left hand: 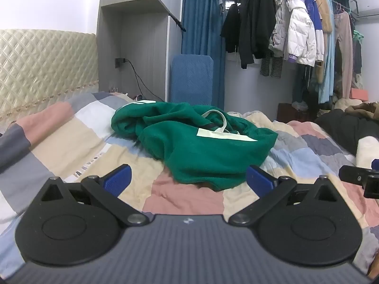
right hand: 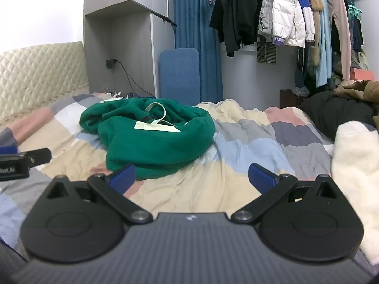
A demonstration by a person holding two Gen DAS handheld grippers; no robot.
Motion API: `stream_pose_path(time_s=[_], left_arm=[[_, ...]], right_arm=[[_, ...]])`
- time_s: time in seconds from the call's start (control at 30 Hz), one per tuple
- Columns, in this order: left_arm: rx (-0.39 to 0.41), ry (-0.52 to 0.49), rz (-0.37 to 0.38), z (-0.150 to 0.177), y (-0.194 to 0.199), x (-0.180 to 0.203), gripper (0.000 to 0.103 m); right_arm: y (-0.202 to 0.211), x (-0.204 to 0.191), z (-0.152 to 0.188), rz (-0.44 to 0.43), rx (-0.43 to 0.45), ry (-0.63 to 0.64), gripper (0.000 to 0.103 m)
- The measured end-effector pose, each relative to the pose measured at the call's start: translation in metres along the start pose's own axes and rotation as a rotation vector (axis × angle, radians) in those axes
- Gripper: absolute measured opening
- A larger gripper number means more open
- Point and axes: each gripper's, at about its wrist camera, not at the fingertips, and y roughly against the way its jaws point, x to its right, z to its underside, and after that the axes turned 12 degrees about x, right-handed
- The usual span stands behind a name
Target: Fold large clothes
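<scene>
The bed (left hand: pixel 78 142), under its patchwork quilt of pink, cream, grey and blue, filled the lower half of both views and served as my folding ground. Along the upper right of each frame hung a rail of clothes (left hand: pixel 296 28), well apart from the job. At the centre of the left wrist view, and left of centre in the right, lay the green garment (left hand: pixel 201 146), dropped in a crumpled heap on the quilt, not yet spread or folded. It looked thick and fleecy, with a pale rectangular patch and a white loop on top. I held my left hand-held gripper (left hand: pixel 188 179) low before its near edge, jaws spread wide and empty, likely readying a first grasp. My right hand-held gripper (right hand: pixel 191 177), equally wide and empty, pointed at bare quilt beside it.
</scene>
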Motion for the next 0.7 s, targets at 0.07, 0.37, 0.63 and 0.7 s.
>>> stream_pose_path(time_s=[0.07,0.37,0.63,0.7], left_arm=[[0.002,-0.001,0.0,0.0002,0.0007,0.0,0.103],[-0.01,0.001,0.004,-0.0061,0.0012,-0.0066,0.103],[-0.012,0.015,0.001,0.0037,-0.0044,-0.0013,0.103],[-0.012,0.019,0.003,0.0039,-0.0049,-0.0013,0.103]], right_arm=[[-0.0001,-0.0001,0.001,0.0,-0.001,-0.001,0.103],[-0.0019,-0.0008,0.0035,0.005,-0.006,-0.001,0.103],[-0.005,-0.0018,0.0054,0.005,-0.017,-0.008,0.103],[-0.005,-0.0022,0.0055,0.006,-0.017,-0.007,0.103]])
